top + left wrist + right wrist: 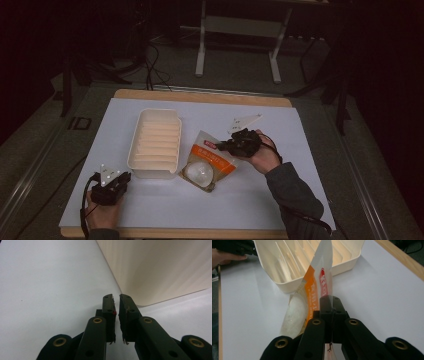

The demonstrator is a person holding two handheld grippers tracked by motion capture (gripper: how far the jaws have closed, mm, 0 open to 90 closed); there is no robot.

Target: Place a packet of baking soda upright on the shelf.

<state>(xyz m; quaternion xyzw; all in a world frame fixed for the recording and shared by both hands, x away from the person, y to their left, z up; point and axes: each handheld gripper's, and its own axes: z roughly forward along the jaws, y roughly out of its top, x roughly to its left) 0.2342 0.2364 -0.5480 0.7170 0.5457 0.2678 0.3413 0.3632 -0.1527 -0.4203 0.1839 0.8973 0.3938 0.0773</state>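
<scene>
A clear and orange snack packet (206, 161) lies on the white table sheet just right of a cream ribbed tray (155, 142). My right gripper (224, 145) is shut on the packet's upper right edge; in the right gripper view the packet (317, 285) stands up edge-on between the closed jaws (331, 300), with the tray (287, 280) behind it. My left gripper (120, 178) rests near the tray's front left corner, jaws nearly together with nothing between them (116, 302); the tray wall (155, 267) is just ahead of it.
The white sheet (260, 200) covers a wooden table whose edge (200, 95) shows at the back. A metal stand (237, 45) and cables lie on the dark floor beyond. A grey three-cornered plate (243, 121) sits above the right gripper.
</scene>
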